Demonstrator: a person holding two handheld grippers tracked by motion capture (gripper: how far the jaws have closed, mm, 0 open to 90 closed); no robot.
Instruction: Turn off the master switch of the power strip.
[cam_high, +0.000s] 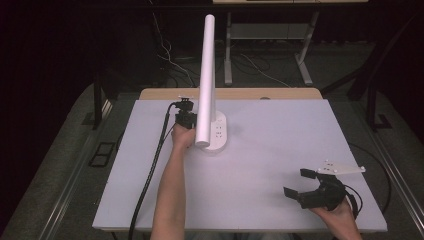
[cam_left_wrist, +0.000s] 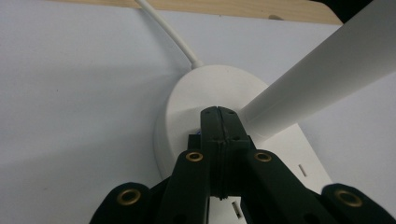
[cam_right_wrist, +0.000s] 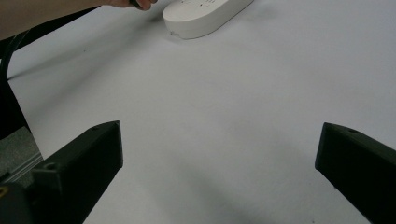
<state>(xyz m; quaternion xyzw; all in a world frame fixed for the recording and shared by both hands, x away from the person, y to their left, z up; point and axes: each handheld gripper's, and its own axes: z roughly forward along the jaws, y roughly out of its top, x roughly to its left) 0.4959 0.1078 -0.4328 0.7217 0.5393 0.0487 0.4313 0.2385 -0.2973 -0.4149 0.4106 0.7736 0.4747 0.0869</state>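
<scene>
A white desk lamp stands left of the middle of the table, with an oval base (cam_high: 220, 136) and a long white tube (cam_high: 207, 75) rising from it. In the left gripper view the base (cam_left_wrist: 205, 88) and tube (cam_left_wrist: 327, 79) are close up. My left gripper (cam_left_wrist: 218, 113) is shut, jaws pressed together, tips against the top of the base beside the tube's foot. From above, the left gripper (cam_high: 189, 120) sits just left of the tube. My right gripper (cam_high: 298, 183) is open near the front right, over bare table. Its jaws (cam_right_wrist: 219, 140) stand wide apart, with the base (cam_right_wrist: 205, 14) far ahead.
The white table top (cam_high: 280, 130) has a wooden strip (cam_high: 240, 93) along its back edge. The lamp's white cord (cam_left_wrist: 168, 30) runs back from the base. A thick black cable (cam_high: 150, 175) trails from my left gripper down the left side. Floor cables and desk legs lie beyond.
</scene>
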